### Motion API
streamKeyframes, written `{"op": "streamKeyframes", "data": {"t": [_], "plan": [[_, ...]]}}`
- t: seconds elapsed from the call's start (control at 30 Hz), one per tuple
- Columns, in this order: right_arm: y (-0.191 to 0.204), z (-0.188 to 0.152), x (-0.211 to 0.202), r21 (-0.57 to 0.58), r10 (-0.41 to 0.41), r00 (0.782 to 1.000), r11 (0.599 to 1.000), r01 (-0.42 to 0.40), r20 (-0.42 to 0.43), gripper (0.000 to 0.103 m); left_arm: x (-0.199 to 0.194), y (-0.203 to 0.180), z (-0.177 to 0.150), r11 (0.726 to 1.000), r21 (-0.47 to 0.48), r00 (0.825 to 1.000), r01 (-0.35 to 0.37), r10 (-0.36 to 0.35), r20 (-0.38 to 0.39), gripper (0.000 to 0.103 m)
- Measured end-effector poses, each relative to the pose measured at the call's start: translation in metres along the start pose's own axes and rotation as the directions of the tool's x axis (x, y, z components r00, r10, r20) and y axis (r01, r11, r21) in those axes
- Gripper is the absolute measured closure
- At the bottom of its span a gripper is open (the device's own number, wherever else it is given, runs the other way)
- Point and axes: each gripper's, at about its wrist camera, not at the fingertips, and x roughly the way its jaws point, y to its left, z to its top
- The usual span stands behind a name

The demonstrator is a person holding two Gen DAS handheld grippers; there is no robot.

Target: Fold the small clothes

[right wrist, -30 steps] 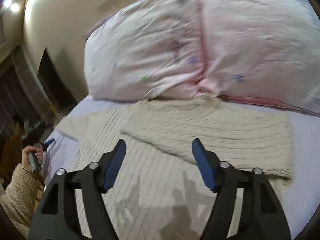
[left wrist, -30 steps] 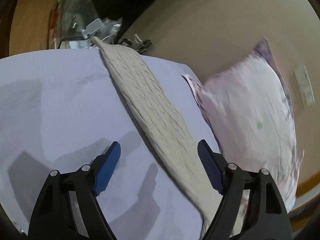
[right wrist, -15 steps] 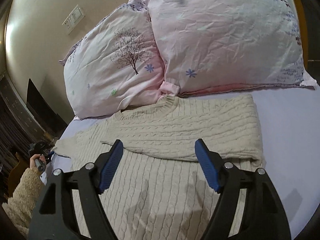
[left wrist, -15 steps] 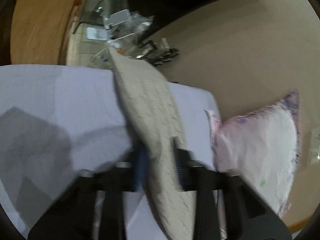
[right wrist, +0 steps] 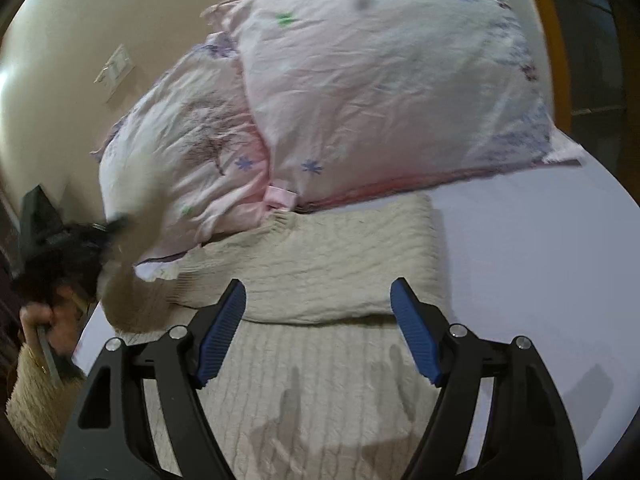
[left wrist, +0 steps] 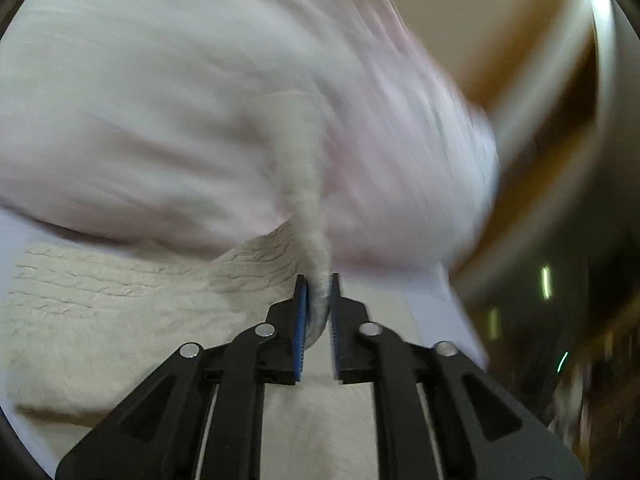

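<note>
On bed: lavender sheet, carries everything
Pillows: two pink floral, at head edge, touching sweater collar
Sweater: cream cable-knit, flat mid-bed, neck toward pillows; one sleeve already folded across chest
Other sleeve: lifted off the bed's left edge, hanging from the left tool
Left tool: pads pressed together, pinching the sleeve near its end; view motion-blurred
Right tool: fingers spread, holding nothing, hovering over sweater body
Handling: soft, thick, limp knit; stretches and sags, not slippery. Judgement: grip at cuff or hem edges, lay sleeve across chest.
</note>
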Motion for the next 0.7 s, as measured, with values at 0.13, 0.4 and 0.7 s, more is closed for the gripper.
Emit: {"op": "streamKeyframes", "data": {"t": [0.13,0.4,0.7], "plan": [[-0.016,-0.012,-0.030,0.030,0.001,1.000,1.000,-0.001,-0.020,0.028,0.047,-0.027,-0.033,0.999,0.025,0.982,0.020,-0.015,-0.190,0.090],[-0.044,-0.068,-0.099,0.124,0.236,0.953,0.969,-0.215,-0.192,0.022,-0.126,0.017,-0.122,0.999,0.019,0.992,-0.044,0.046,-0.115,0.047],[-0.051,-0.132,-0.100,0.280,0.280,0.848,0.946,-0.164,-0.449,0.042,-0.226,0.072,-0.249,0.965,-0.223,0.976,-0.139,0.095,-0.197,0.044]]}}
